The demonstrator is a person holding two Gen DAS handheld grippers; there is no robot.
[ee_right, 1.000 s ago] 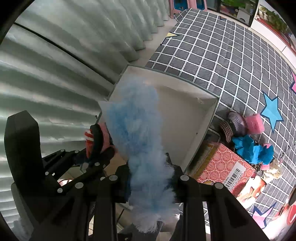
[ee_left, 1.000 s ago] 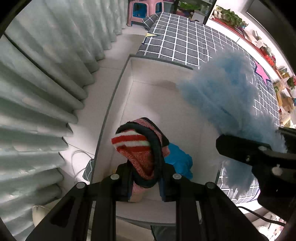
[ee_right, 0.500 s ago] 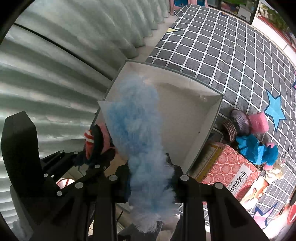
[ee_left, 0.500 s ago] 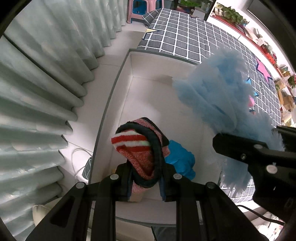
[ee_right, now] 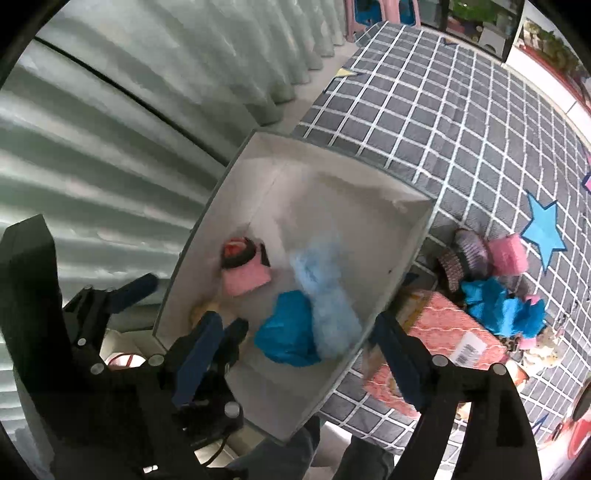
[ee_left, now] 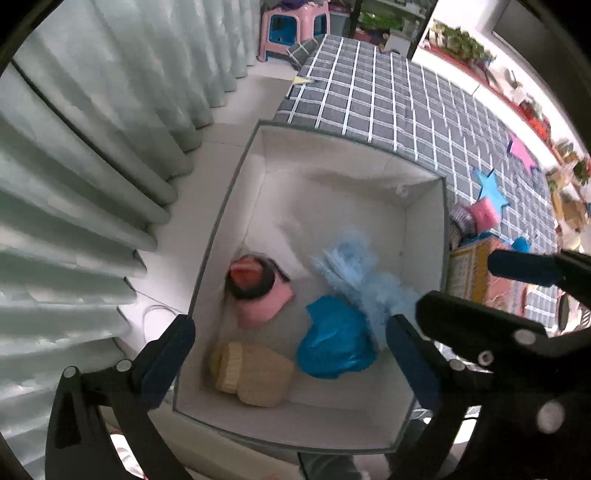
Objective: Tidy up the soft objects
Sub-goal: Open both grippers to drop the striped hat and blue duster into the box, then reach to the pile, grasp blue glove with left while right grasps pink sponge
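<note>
My left gripper (ee_left: 290, 325) hangs over the white box (ee_left: 236, 192), its jaws opening with nothing between them. Below it, a red-striped pink knit piece (ee_left: 258, 295) lies blurred on the box floor. My right gripper (ee_right: 297, 325) is also over the box (ee_right: 225, 199), jaws opening and empty. The fluffy light-blue piece (ee_right: 325, 295) lies in the box against a bright blue soft thing (ee_right: 288, 339). A beige knit piece (ee_left: 251, 373) lies near the box's near wall.
Grey-green curtains (ee_left: 92, 166) hang left of the box. A grey checked mat (ee_right: 461, 122) lies to the right. On it are several soft things (ee_right: 495, 280) and a pink patterned carton (ee_right: 443, 332). A pink stool (ee_left: 291, 29) stands at the far end.
Both grippers went from shut to open. The striped knit piece fell from the left gripper and the fluffy light-blue piece from the right, both into the box.
</note>
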